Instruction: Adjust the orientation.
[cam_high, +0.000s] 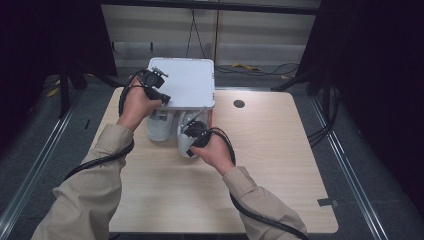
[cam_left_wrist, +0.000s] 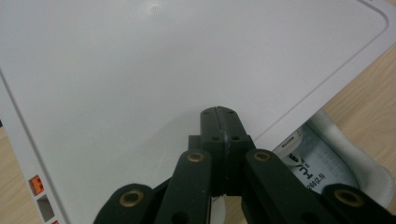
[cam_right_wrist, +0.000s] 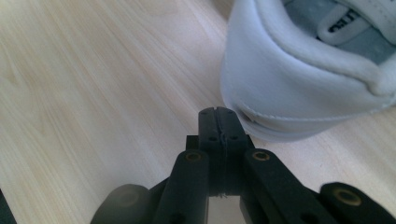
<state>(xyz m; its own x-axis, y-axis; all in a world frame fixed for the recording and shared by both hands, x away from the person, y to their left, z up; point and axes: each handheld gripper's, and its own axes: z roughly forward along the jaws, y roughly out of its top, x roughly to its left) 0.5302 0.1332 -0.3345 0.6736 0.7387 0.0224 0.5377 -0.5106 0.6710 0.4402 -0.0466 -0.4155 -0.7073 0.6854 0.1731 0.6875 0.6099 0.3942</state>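
Note:
A white box lid (cam_high: 187, 82) sits tilted at the back middle of the table, above two white shoes. In the left gripper view the lid (cam_left_wrist: 163, 65) spreads wide, with one shoe's insole (cam_left_wrist: 322, 168) under its edge. My left gripper (cam_high: 166, 98) is shut at the lid's left front corner, its tips (cam_left_wrist: 218, 114) against the lid's surface. The left shoe (cam_high: 159, 129) and right shoe (cam_high: 184, 125) point away from me. My right gripper (cam_high: 190, 150) is shut with nothing in it, its tips (cam_right_wrist: 218, 114) just beside the right shoe's heel (cam_right_wrist: 299, 84), low over the table.
The wooden table (cam_high: 280, 155) has bare room to the right and front. A round cable hole (cam_high: 239, 104) lies right of the lid. Orange box parts (cam_left_wrist: 36, 184) show under the lid's corner. Dark frames and floor rails flank the table.

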